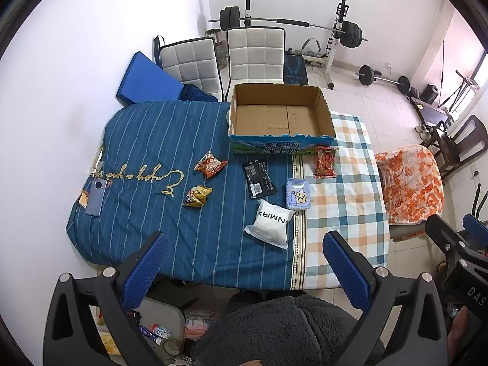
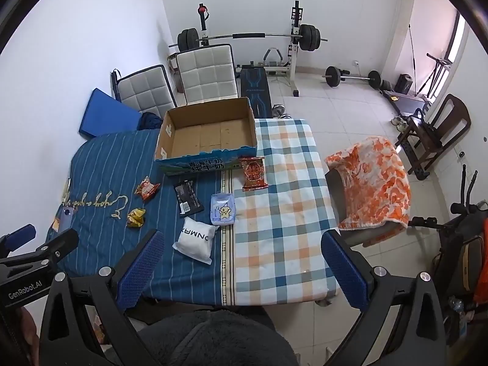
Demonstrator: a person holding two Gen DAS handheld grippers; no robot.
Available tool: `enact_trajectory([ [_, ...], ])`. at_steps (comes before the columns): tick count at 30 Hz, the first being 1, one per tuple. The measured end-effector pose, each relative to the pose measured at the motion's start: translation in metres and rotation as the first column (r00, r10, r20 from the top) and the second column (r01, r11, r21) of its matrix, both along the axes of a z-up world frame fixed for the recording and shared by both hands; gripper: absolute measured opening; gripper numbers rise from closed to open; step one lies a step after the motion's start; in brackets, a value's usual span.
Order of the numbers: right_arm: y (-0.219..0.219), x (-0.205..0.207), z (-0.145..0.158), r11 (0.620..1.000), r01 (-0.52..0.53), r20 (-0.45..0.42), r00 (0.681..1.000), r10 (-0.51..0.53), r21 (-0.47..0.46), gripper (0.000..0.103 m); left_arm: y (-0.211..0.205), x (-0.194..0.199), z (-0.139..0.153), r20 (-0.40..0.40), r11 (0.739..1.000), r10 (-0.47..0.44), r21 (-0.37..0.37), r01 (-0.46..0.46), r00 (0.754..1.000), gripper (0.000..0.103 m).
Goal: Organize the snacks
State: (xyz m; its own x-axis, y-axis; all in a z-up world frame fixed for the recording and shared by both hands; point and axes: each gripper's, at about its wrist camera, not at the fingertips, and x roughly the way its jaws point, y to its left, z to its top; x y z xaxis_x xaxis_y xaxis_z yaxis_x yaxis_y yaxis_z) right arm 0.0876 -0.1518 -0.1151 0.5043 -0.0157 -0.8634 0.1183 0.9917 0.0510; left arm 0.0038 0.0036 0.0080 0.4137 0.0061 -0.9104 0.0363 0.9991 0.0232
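Behind the table stand two white chairs (image 1: 219, 58) and a barbell rack (image 1: 292, 24); the table itself is covered with a blue striped cloth (image 1: 146, 140) and a checked cloth (image 1: 344, 189).

Both claws hang above the near edge, tilted down, and neither holds anything. The left gripper (image 1: 245, 262) has its jaws fully apart, and so does the right gripper (image 2: 241, 262).

All snacks lie ahead of the claws, and the empty cardboard box (image 1: 280, 116) is farthest ahead. The white pouch (image 1: 271, 225) is the nearest one, just ahead of the left gripper and ahead-left of the right one. It looks puffy, light and soft, so I would pinch it across its short side, near a sealed edge. Its long axis runs slantwise, from near-left to far-right.

Beyond it are the pale blue packet (image 1: 297, 193) and the flat black packet (image 1: 259, 178), whose long axis points roughly away from the claws; its film is probably slippery. The red packet (image 1: 325, 161) lies just before the box, also pointing away. The orange bag (image 1: 210, 164) and the yellow bag (image 1: 196, 196) lie ahead-left, crumpled, probably crisp inside and fragile.
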Motion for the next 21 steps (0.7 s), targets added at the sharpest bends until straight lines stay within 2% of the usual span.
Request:
enact_trajectory([
  [21, 0.009, 0.0074, -0.0015, 0.999, 0.036, 0.011, 0.999, -0.036, -0.015, 0.103, 0.0061, 0.0071, 0.0013, 0.011, 1.0, -0.001, 0.006, 0.001, 1.0, 0.103],
])
